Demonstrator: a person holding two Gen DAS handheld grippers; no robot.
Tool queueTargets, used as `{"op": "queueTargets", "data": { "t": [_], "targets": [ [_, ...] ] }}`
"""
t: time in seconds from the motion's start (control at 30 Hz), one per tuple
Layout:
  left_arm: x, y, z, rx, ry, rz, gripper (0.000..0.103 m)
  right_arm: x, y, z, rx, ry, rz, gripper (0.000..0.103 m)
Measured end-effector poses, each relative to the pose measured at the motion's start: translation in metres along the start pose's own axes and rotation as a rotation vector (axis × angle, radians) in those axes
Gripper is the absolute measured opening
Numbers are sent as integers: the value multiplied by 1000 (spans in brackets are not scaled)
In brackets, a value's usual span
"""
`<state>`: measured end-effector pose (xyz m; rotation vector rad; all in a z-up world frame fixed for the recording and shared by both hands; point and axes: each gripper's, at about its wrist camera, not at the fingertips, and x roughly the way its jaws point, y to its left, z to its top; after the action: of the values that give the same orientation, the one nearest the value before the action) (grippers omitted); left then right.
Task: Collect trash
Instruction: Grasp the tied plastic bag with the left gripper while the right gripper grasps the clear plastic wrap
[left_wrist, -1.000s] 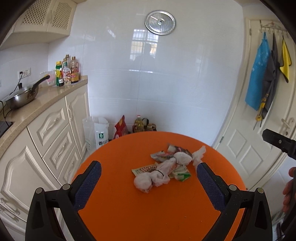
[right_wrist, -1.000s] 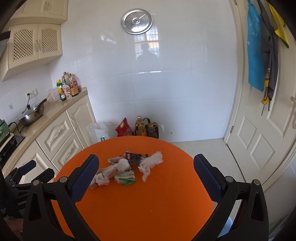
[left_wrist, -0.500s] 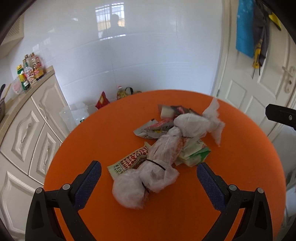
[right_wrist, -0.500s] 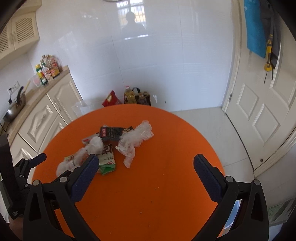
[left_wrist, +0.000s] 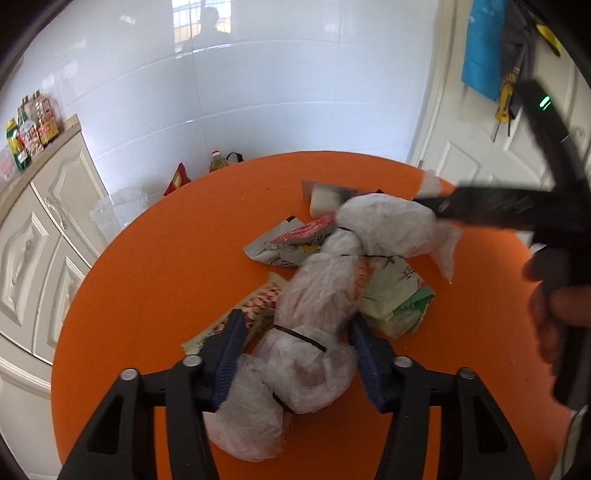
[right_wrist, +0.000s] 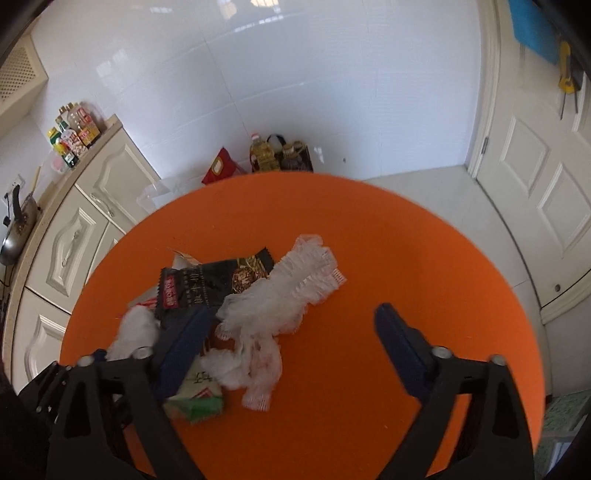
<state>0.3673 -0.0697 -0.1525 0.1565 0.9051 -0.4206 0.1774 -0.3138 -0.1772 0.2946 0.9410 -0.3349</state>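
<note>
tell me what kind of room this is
Most likely a home kitchen: cream cabinets under a counter carrying sauce bottles and a pan, glossy white wall tiles, and a round orange table strewn with wrappers.

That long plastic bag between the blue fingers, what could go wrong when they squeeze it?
The left gripper, jaws just closing, straddles one end of the long tied bag; lifted there, the rest may sag and drag wrappers off the table.
The right gripper, also closing, is over the crinkled plastic: thin stuff might slip out.
</note>
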Motion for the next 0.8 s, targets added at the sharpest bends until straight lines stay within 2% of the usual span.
{"op": "queueTargets", "data": {
  "t": [0.07, 0.1, 0.17, 0.3, 0.43, 0.5, 0.57, 0.63, 0.67, 0.7, 0.8],
  "targets": [
    [8, 0, 10, -16, -1, -9, 43, 1, 1, -4, -34, -4, -15, 54],
    [12, 0, 15, -25, -4, -18, 41, 0, 1, -7, -41, 3, -11, 35],
    [20, 1, 25, -49, -9, -37, 35, -8, -4, -15, -42, 2, 7, 30],
    [36, 7, 35, -95, -8, -60, 34, -26, -11, -32, -55, -8, 17, 20],
    [52, -2, 45, -46, 11, -38, 38, -48, -15, -48, -58, -24, 29, 20],
    [65, -13, 51, -19, 26, -6, 56, -54, -16, -53, -59, -28, 29, 20],
    [83, -20, 60, 9, 44, 15, 59, -55, -16, -55, -56, -23, 27, 20],
    [103, -25, 65, 20, 58, 23, 57, -55, -16, -57, -52, -16, 30, 20],
    [108, -26, 66, 12, 52, 35, 47, -54, -16, -58, -55, -13, 31, 20],
    [110, -27, 65, -5, 50, 39, 41, -54, -16, -60, -57, -9, 32, 20],
    [113, -12, 70, -93, 39, -27, 36, -58, -13, -62, -64, -13, 48, 20]
  ]
}}
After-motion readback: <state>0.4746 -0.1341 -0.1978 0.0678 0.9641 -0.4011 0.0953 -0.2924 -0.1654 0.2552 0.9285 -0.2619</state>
